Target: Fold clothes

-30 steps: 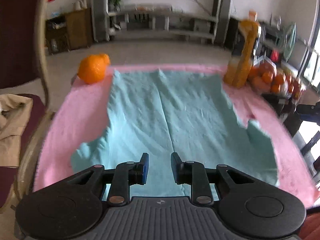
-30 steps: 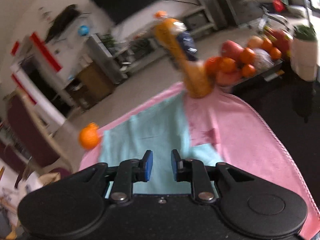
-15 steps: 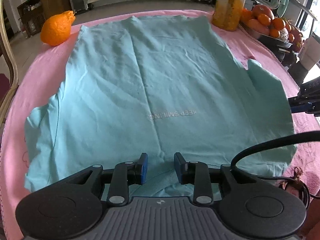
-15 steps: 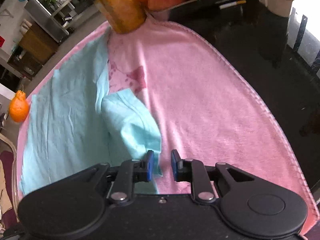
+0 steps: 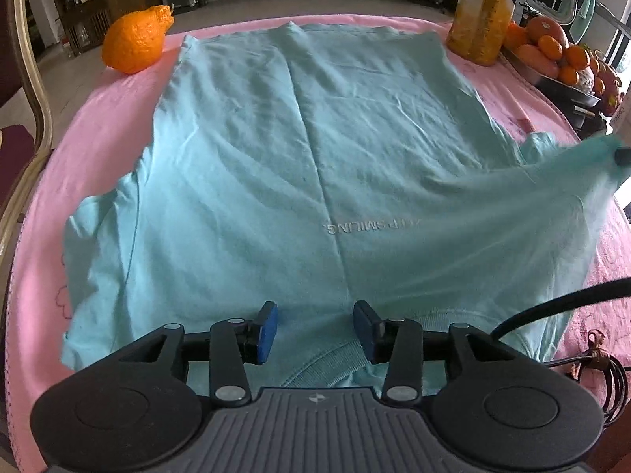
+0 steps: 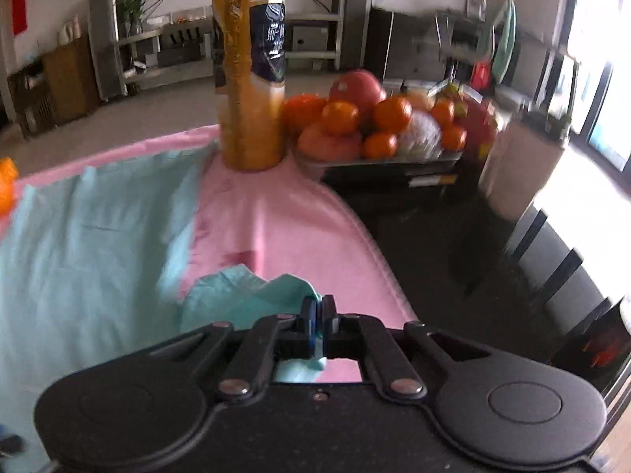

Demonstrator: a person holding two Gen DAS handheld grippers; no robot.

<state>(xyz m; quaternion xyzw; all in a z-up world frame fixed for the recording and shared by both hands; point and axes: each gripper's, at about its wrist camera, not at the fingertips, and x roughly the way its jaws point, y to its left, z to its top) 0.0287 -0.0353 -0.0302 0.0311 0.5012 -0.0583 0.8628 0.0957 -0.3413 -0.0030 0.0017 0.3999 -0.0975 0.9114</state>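
Sleeve of the pale turquoise cotton T-shirt (image 5: 299,181) is what matters now; the shirt lies spread, collar nearest, on the pink towel-like table cover (image 5: 98,118), and the right gripper (image 6: 318,321) has just clamped its blue pads tight on the bunched sleeve cloth, lifting it off the cover. To fold well, I judge the sleeve should be carried inward over the chest in a low arc, kept taut, and laid flat before letting go. The left gripper (image 5: 314,329) has just been widening, jaws about half apart over the collar, nothing between them; it could press the collar region to stop the body sliding. The left view alone shows the whole shirt, its pale lettering, the knobbly orange citrus fruit (image 5: 136,41) and the sleeve drawn up at right; the right view alone shows the pinch itself, and the tall orange juice bottle (image 6: 250,67) and metal fruit tray (image 6: 378,157) close by, worth avoiding.
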